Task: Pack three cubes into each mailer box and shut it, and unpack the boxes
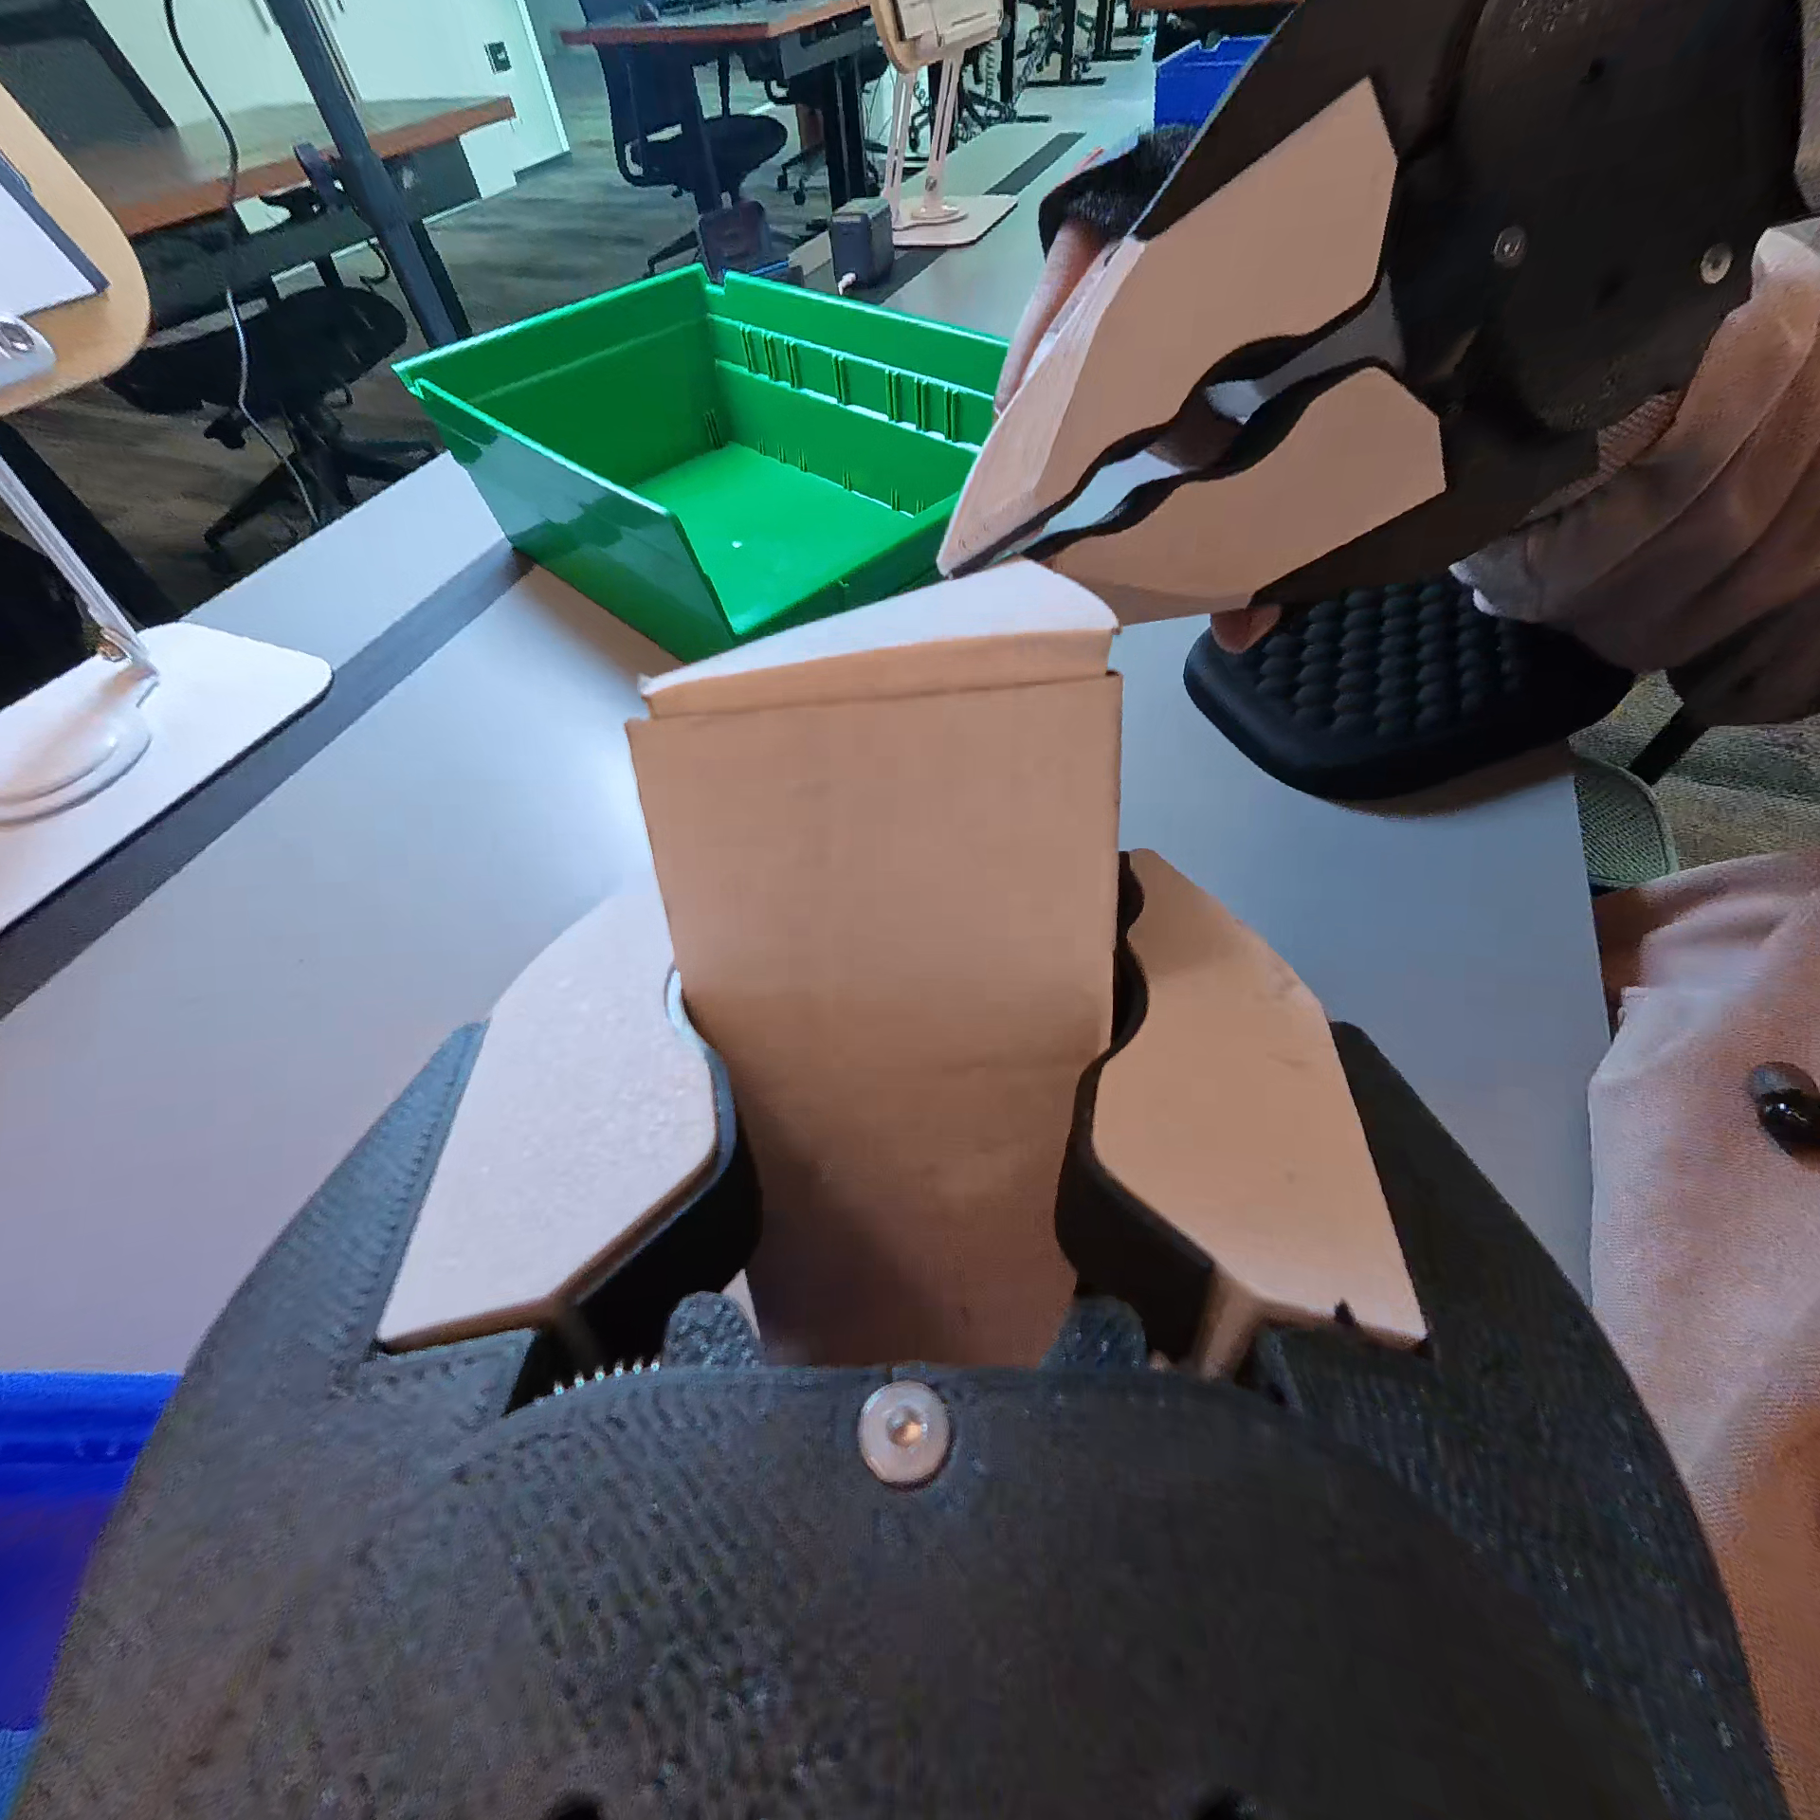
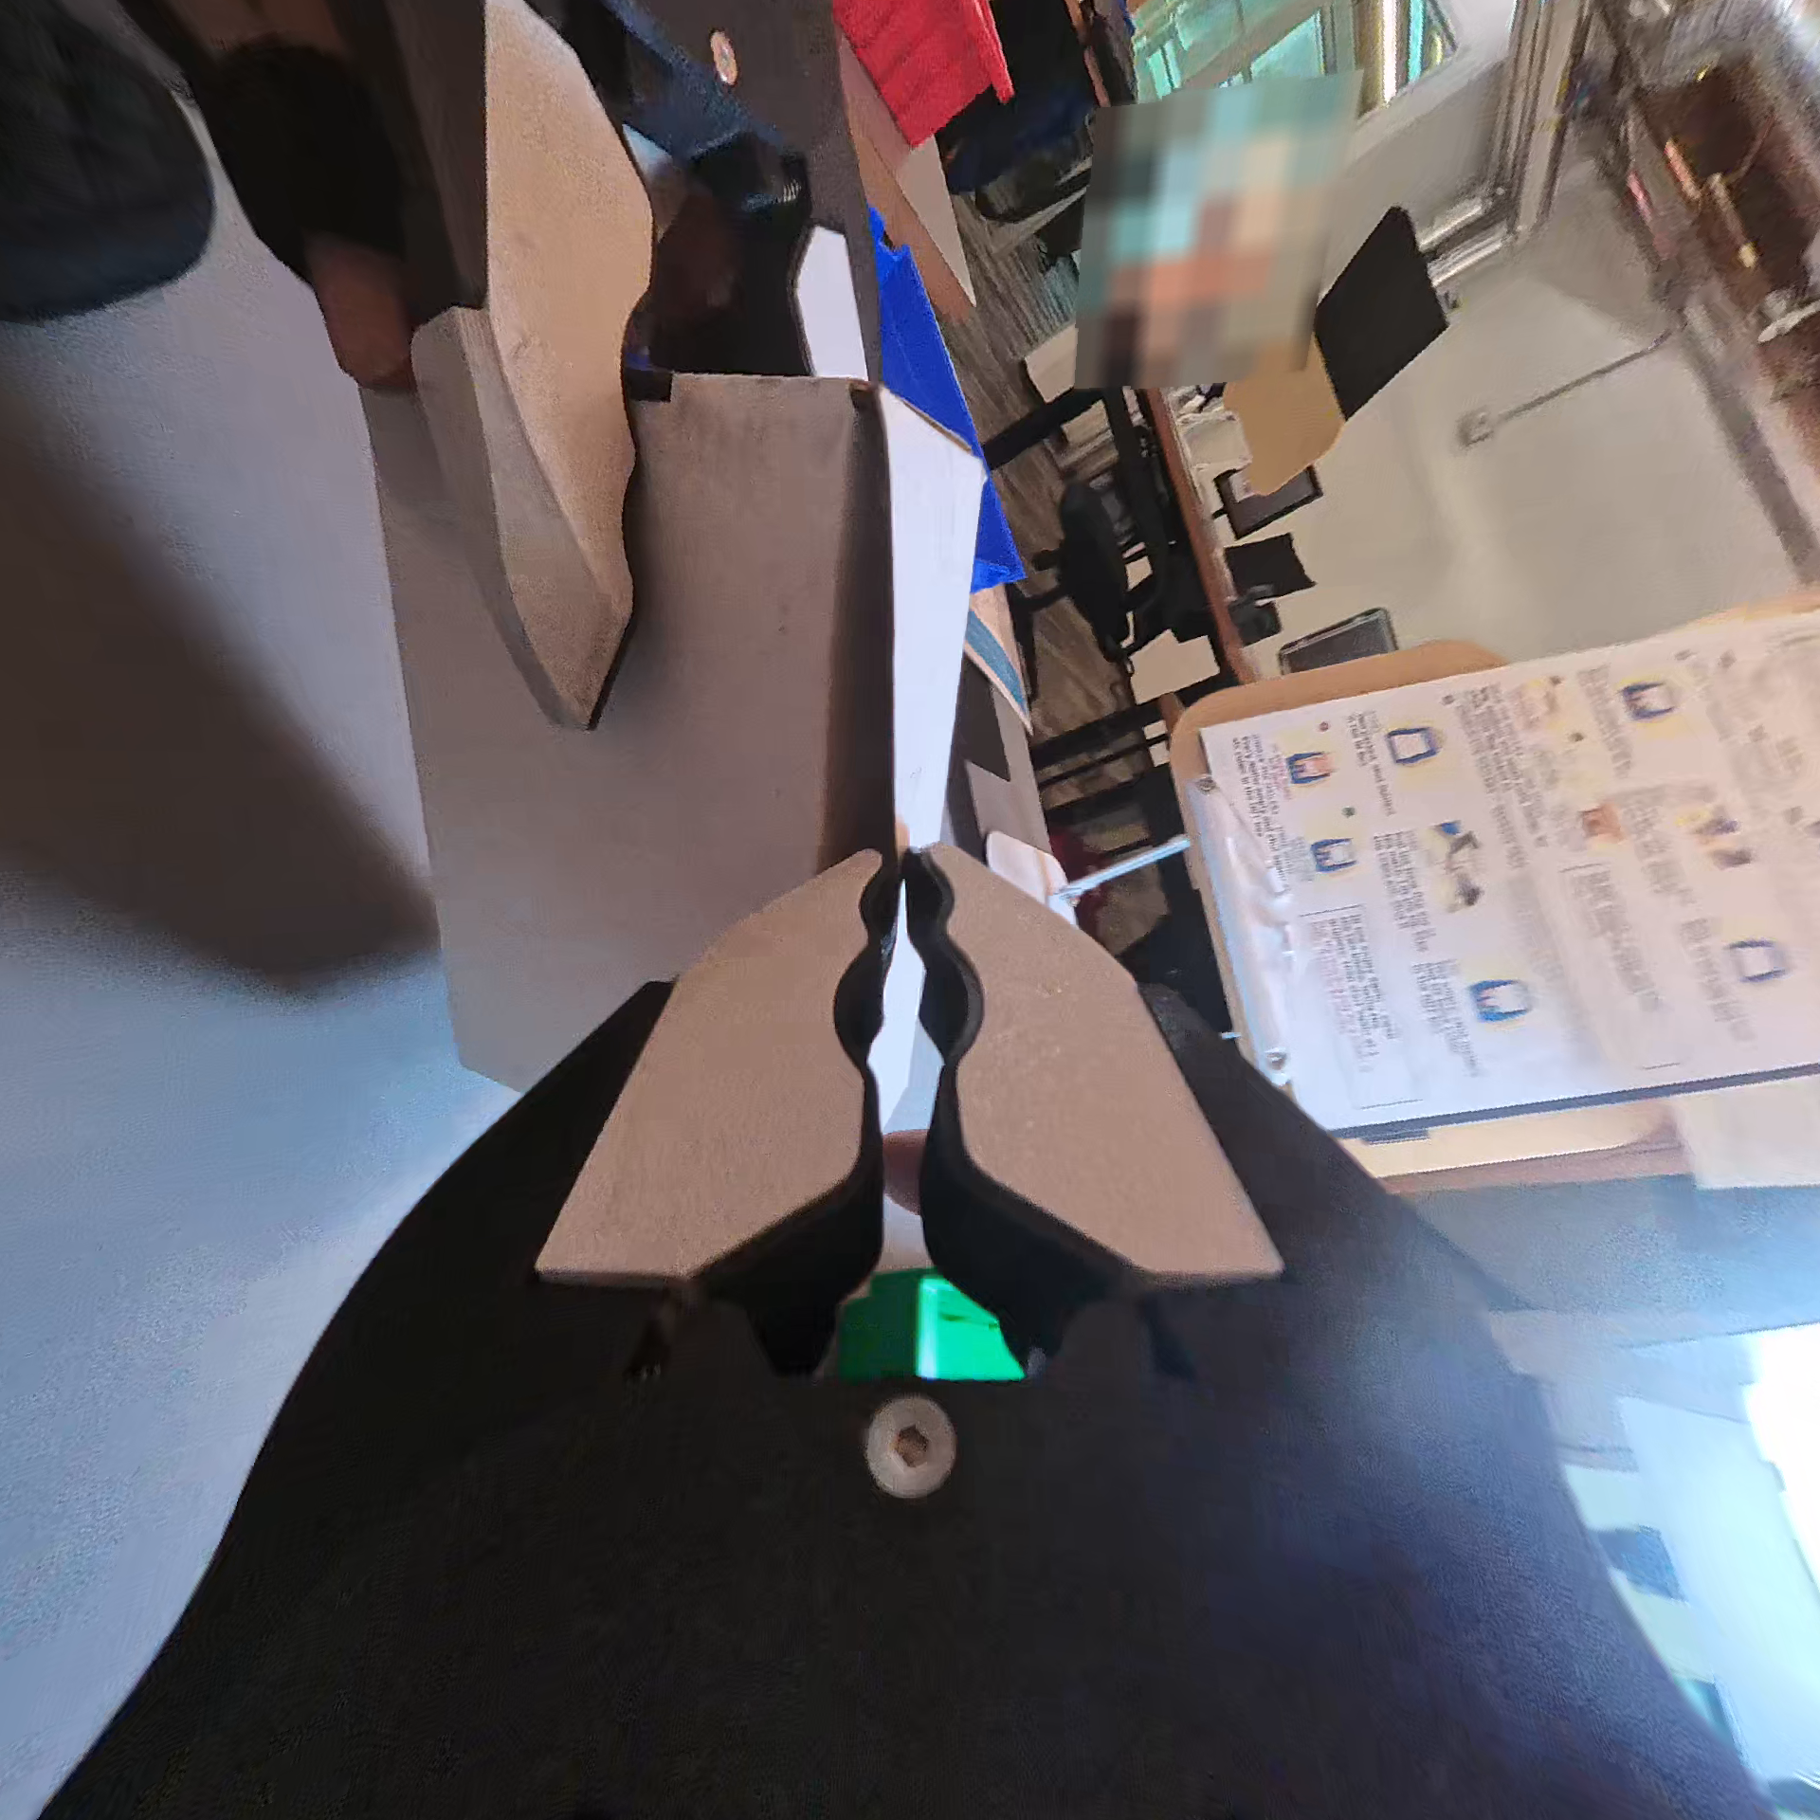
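Observation:
A tan cardboard mailer box (image 1: 867, 1034) sits between the fingers of my left gripper (image 1: 901, 886), which is shut on its sides and holds it over the grey table (image 1: 345, 936). The box's lid flap (image 1: 886, 640) is at its far end. My right gripper (image 1: 995, 561) comes in from the upper right and is shut on the edge of that flap. In the right wrist view my right gripper (image 2: 903, 867) pinches the thin white flap (image 2: 921, 591), with the box (image 2: 748, 640) and a left gripper finger (image 2: 532, 443) beyond. No cubes show.
An empty green bin (image 1: 709, 463) stands on the table behind the box. A white stand base (image 1: 148, 709) is at the left, a blue bin (image 1: 59, 1477) at the lower left. A black chair part (image 1: 1379, 689) lies beyond the table's right edge. A board with a printed sheet (image 2: 1527, 867) stands nearby.

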